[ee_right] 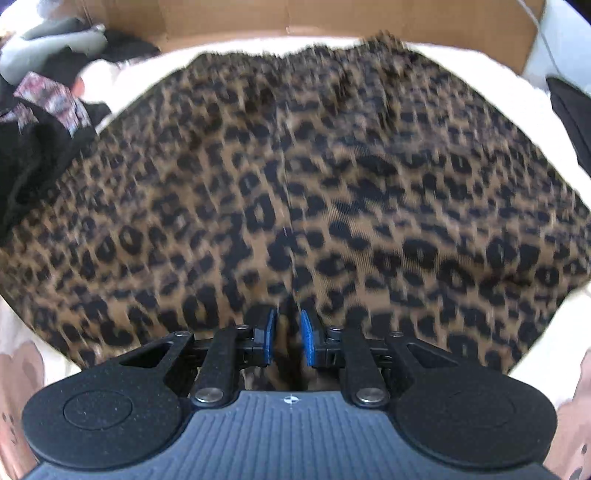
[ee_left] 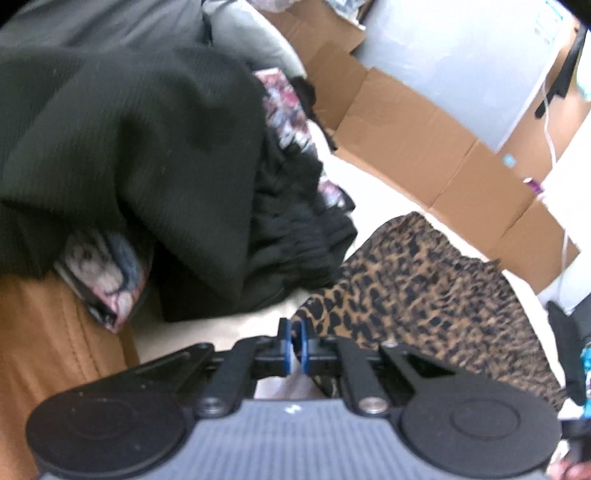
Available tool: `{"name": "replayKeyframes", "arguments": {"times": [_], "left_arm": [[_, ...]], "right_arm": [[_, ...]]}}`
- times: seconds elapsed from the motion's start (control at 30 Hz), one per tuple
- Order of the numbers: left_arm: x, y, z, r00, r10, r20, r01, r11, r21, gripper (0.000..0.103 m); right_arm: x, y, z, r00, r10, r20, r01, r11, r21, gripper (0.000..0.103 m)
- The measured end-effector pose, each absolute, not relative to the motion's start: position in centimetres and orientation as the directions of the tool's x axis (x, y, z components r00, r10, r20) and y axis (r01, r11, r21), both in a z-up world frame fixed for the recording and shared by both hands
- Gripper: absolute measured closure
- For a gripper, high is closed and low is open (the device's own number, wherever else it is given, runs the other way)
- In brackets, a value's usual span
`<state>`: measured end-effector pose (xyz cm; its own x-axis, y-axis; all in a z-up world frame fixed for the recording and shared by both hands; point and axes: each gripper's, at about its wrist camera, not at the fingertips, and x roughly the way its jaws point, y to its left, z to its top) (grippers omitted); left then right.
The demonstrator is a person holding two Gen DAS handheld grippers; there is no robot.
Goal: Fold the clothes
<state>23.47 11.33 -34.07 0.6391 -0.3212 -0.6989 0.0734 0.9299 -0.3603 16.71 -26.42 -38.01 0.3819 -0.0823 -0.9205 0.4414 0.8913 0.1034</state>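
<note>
Leopard-print garment (ee_right: 295, 177) lies spread over a white surface (ee_right: 480, 70), filling most of the right wrist view, its far edge close to a brown cardboard wall (ee_right: 295, 18). The right gripper (ee_right: 288, 332) sits low over the near part of this cloth, its blue pads (ee_right: 306, 338) a small way apart with a raised crease of the print showing between them; whether they actually pinch the fabric cannot be told from the blurred picture.

In the left wrist view the same garment (ee_left: 424, 288) lies to the right, and the left gripper (ee_left: 294, 341) hovers at its near left edge. Its blue pads (ee_left: 283, 343) are drawn almost together with only a thin pale gap between them, and nothing is seen gripped there.

Crowding the left side is a heap of other clothes: a large black knit piece (ee_left: 129, 155) draped on top, a crumpled black garment (ee_left: 295, 236) below it that reaches right up to the leopard print's edge, and a floral patterned fabric (ee_left: 284, 110) poking out behind. A second patterned piece (ee_left: 99, 273) shows under the black knit, resting on a tan leather cushion (ee_left: 44, 350). A grey cushion (ee_left: 251, 40) stands behind the heap. Flattened cardboard boxes (ee_left: 424, 147) line the far side of the white surface, with a pale grey panel (ee_left: 461, 66) behind them. Part of the other gripper's dark body (ee_left: 569, 354) shows at the right border
</note>
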Motion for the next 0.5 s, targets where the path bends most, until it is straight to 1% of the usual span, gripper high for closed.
{"name": "replayKeyframes", "arguments": {"times": [0.2, 0.5], "left_arm": [[23.4, 11.0, -31.7, 0.650, -0.381, -0.658, 0.102, 0.901, -0.421, 0.098], [23.4, 10.0, -29.6, 0.660, -0.442, -0.607, 0.122, 0.861, -0.494, 0.098]], "right_arm": [[14.5, -25.9, -38.6, 0.359, -0.061, -0.931, 0.444, 0.889, 0.113, 0.081], [11.3, -24.4, -37.4, 0.334, -0.044, -0.942, 0.432, 0.895, 0.112, 0.081]]}}
